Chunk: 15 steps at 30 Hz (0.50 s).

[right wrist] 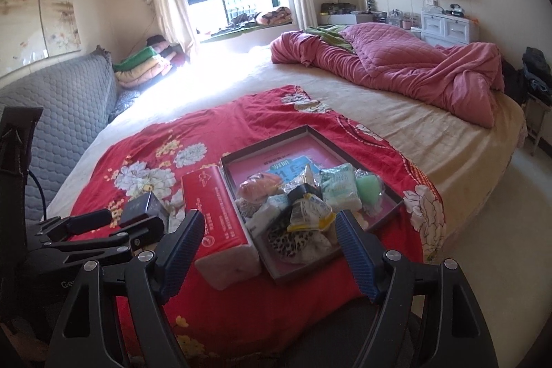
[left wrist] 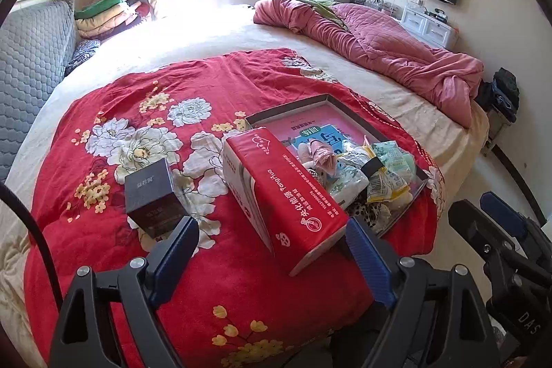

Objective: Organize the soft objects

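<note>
A shallow dark-rimmed tray (left wrist: 321, 99) (right wrist: 265, 135) lies on the red flowered cloth (left wrist: 138, 112) and holds several soft things: a pink bundle (right wrist: 257, 187), pale green packs (right wrist: 339, 192), a leopard-print cloth (right wrist: 286, 242). A red tissue pack (left wrist: 286, 195) (right wrist: 214, 206) lies against the tray's left side. My left gripper (left wrist: 270, 223) stands open just short of the pack's near end, its pads apart from it. My right gripper (right wrist: 268, 216) is open in front of the tray with nothing gripped. Each gripper shows at the edge of the other's view.
A small dark box (left wrist: 151, 195) (right wrist: 145, 206) stands left of the tissue pack. A rumpled pink quilt (left wrist: 379, 37) lies at the bed's far right. A grey quilted headboard (left wrist: 31, 64) runs along the left, with folded blankets (left wrist: 103, 12) beyond it.
</note>
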Tool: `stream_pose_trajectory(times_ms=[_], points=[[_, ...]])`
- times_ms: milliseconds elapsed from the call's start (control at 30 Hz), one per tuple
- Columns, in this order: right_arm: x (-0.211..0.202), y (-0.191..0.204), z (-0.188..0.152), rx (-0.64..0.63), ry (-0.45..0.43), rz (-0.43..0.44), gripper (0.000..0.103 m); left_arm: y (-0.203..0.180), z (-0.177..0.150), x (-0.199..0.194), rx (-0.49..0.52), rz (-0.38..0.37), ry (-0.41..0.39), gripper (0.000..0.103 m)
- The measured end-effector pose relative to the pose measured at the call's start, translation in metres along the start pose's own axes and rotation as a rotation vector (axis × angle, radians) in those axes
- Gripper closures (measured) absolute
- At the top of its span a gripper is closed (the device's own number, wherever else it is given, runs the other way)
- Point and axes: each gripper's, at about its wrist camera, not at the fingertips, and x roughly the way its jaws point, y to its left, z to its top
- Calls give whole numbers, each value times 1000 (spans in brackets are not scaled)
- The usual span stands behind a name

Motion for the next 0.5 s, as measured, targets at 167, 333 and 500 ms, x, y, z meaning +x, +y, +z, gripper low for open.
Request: stream_pose_trajectory(times_ms=[167, 333, 500], points=[[-2, -1, -10, 5, 28, -17, 24, -2, -9, -6, 2, -2, -12, 16], [-2, 1, -20, -2, 49, -40, 24, -7, -16, -8, 7, 0, -17, 16], [5, -2, -29, -2, 90, -83, 24, -12, -22, -6, 24, 3, -17, 16]])
